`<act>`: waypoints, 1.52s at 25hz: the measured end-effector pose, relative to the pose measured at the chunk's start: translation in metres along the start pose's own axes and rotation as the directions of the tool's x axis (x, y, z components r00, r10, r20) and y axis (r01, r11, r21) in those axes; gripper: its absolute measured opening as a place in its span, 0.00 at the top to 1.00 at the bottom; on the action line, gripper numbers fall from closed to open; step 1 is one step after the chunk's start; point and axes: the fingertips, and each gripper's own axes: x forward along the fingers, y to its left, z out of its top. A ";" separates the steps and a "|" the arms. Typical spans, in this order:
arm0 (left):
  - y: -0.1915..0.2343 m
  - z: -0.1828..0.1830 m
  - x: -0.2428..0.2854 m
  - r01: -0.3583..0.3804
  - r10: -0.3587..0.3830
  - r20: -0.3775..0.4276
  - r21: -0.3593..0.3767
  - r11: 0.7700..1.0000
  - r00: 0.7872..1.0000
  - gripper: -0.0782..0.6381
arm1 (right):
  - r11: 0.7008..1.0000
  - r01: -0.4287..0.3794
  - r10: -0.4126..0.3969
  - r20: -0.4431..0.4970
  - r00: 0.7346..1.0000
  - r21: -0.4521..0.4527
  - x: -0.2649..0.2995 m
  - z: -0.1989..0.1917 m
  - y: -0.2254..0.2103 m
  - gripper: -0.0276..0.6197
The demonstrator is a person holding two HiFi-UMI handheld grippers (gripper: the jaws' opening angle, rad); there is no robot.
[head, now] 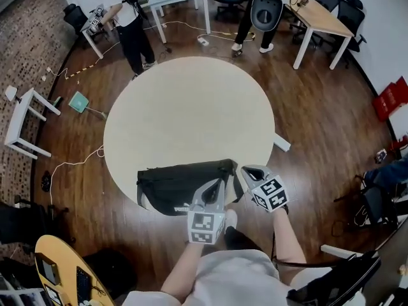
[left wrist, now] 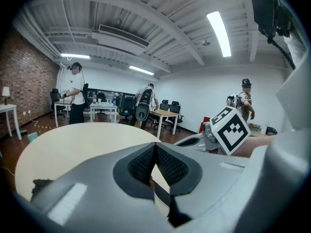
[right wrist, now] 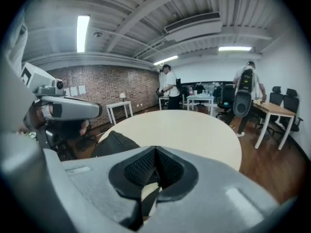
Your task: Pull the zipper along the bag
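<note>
Tabletop (head: 191,107) edge: black bag (head: 171,182) in left gripper (left wrist: 155,152), right gripper (right wrist: 155,153) fingers (right wrist: 171,167).

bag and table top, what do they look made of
Bag: black, matte, creased and slumped, so likely a woven fabric, maybe nylon. Table top: pale cream, smooth, low sheen; probably laminate or painted board, but the look doesn't settle which.

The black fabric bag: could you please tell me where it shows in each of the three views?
Head view: the black fabric bag lies on the near edge of the round cream table.
Left gripper view: only a dark sliver of the bag shows at lower left.
Right gripper view: the bag sits left of centre.
Shared landmark: the round cream table, in all three.
</note>
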 end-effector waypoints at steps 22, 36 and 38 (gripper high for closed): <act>0.030 -0.157 0.131 -0.262 0.102 -0.441 -0.320 0.911 0.892 0.74 | 0.829 -0.559 0.360 -0.754 0.549 -0.010 0.175 -0.108 -0.027 0.97; 0.080 -0.204 0.144 -0.531 0.290 -0.546 -0.356 0.769 0.786 0.68 | 0.840 -0.542 0.382 -0.737 0.558 0.025 0.175 -0.108 -0.018 0.97; 0.078 -0.206 0.146 -0.525 0.299 -0.544 -0.324 0.787 0.784 0.68 | 0.842 -0.538 0.390 -0.736 0.554 0.041 0.175 -0.108 -0.018 0.97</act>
